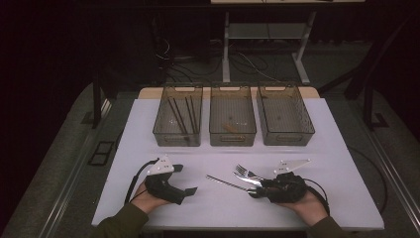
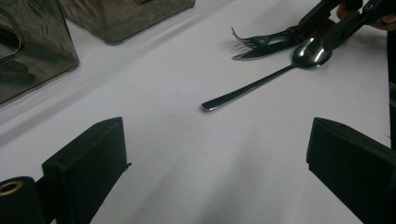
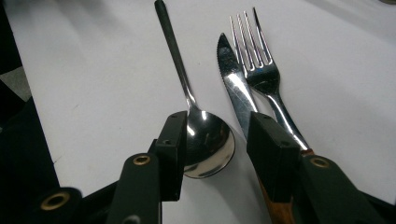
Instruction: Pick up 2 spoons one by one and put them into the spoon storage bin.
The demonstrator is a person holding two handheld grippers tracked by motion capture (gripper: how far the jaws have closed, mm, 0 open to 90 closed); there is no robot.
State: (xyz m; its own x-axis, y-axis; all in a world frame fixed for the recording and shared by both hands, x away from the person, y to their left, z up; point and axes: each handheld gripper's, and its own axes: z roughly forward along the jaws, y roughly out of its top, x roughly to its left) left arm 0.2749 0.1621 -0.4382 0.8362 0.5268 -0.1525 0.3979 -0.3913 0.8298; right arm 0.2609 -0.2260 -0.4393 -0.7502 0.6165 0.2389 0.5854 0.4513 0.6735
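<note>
High view: white rectangular surface (image 1: 237,148), three smoky translucent plastic bins (image 1: 233,121) in a row along the far edge. Left bin (image 1: 178,121) with dark thin sticks, probably chopsticks; middle one with a small brownish item, too small to tell; right bin (image 1: 286,119) apparently bare. Looks like sorting of cutlery by kind, one bin per kind.

Near the near-right corner, right claw (image 1: 255,188) set down low over a cluster of cutlery. Left claw (image 1: 190,191) resting near the near-left part of the surface, well apart from the cutlery, likely parked while the other works.

Right gripper view: polished steel spoon with long slim handle (image 3: 208,140) lying flat, bowl toward the claw (image 3: 217,144), handle pointing away. Jaws half-way in, straddling the bowl; left pad touching or just beside the bowl's edge, right pad not yet on it, so no grip made. Right pad lying over a serrated steel knife (image 3: 233,79) and beside a steel fork with a wooden handle (image 3: 261,70), both just beside the spoon. Tight spacing probably the reason for the narrow straddle: spoon alone, neighbours left behind.

Left gripper view: left claw (image 2: 217,158) wide, nothing between the jaws, aimed across bare surface toward the spoon's handle tip.

Risk, as judged: right pad dragging the knife on closing.
</note>
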